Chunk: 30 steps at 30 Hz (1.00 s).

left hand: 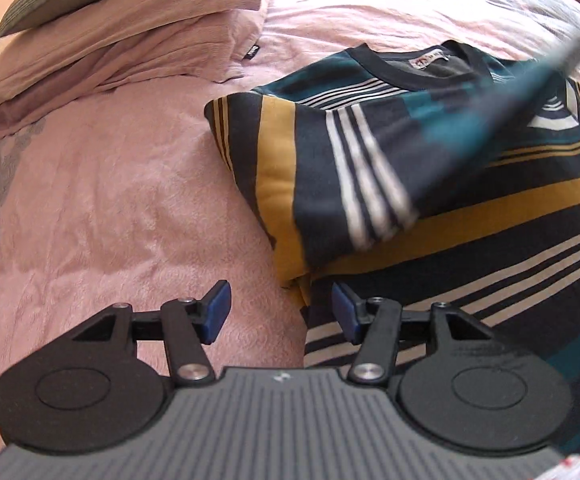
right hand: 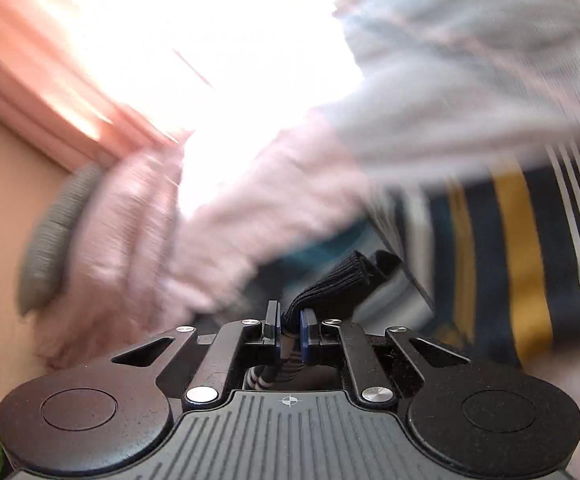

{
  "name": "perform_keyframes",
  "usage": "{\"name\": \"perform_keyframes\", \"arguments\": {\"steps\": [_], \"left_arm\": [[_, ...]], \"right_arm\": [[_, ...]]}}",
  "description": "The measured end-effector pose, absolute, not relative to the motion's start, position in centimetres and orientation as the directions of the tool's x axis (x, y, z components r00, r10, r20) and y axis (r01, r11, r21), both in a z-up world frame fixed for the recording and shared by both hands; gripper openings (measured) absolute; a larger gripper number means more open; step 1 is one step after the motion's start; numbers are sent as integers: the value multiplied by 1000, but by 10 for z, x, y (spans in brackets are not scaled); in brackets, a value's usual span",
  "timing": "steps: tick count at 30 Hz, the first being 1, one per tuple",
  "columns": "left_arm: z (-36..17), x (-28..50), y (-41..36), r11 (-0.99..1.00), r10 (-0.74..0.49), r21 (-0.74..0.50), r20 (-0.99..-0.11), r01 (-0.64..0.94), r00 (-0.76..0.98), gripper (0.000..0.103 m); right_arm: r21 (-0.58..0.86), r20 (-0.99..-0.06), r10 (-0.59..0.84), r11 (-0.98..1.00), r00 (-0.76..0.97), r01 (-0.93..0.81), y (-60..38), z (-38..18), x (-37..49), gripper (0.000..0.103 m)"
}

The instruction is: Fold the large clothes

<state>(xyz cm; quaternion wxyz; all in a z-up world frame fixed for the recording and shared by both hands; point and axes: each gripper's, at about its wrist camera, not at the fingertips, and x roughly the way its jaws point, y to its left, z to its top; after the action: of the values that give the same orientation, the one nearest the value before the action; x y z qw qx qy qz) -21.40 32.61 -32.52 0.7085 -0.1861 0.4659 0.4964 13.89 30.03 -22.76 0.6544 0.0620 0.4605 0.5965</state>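
Left gripper (left hand: 281,312) half-open above striped sweater (left hand: 430,184) on pink bed (left hand: 130,200); right gripper (right hand: 290,330) clamped on black cuff (right hand: 338,280), mid sleeve-fold. Next, probably: laying sleeve flat across body.

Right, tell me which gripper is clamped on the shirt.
The right gripper: it pinches the black ribbed cuff of the striped shirt. The left gripper is open, empty, over the shirt's edge.

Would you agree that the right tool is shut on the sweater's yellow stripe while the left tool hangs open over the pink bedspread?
Not quite: the right wrist view shows the right tool shut on the sweater's black ribbed cuff, not a yellow stripe. The left tool is open over the pink bedspread.
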Motion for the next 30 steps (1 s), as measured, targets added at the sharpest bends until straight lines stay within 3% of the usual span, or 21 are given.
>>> {"name": "perform_keyframes", "arguments": {"steps": [5,7,8,9,14,17,18,22,23,26,30], "left_arm": [[-341,-189,334,505,546,268,-835,-820,64,51],[-345,-180,335,537,557,300,-828,-788,65,32],[-346,-178,335,561,552,302,-830,-771,76,17],[-345,-177,333,569,553,300,-828,-765,87,11],[-329,-199,324,473,605,279,-792,-836,78,11],[-340,-213,332,389,551,299,-834,-871,-40,9],[-343,-219,336,359,523,294,-850,-886,-70,11],[-326,-242,341,258,505,221,-861,-941,-64,13],[-320,-243,341,250,507,215,-860,-944,-62,18],[-309,-239,341,236,494,173,-869,-956,-35,22],[-298,-227,333,203,475,73,-880,-976,33,30]], "right_arm": [[600,-502,857,244,-121,-762,309,-205,147,5],[572,-529,840,245,-124,-783,312,-212,144,5],[554,-540,834,249,-116,-794,310,-216,143,5],[541,-547,831,257,-103,-801,307,-222,141,5],[517,-619,784,355,-54,-779,277,-273,151,5],[391,-855,513,553,-69,-736,271,-340,162,9],[393,-877,470,583,-99,-711,265,-356,166,13],[547,-799,581,592,-158,-592,230,-350,193,20],[572,-780,608,597,-148,-562,220,-347,203,21],[546,-793,610,700,-12,-460,181,-343,249,35],[601,-768,619,786,166,-148,104,-355,329,37]]}}
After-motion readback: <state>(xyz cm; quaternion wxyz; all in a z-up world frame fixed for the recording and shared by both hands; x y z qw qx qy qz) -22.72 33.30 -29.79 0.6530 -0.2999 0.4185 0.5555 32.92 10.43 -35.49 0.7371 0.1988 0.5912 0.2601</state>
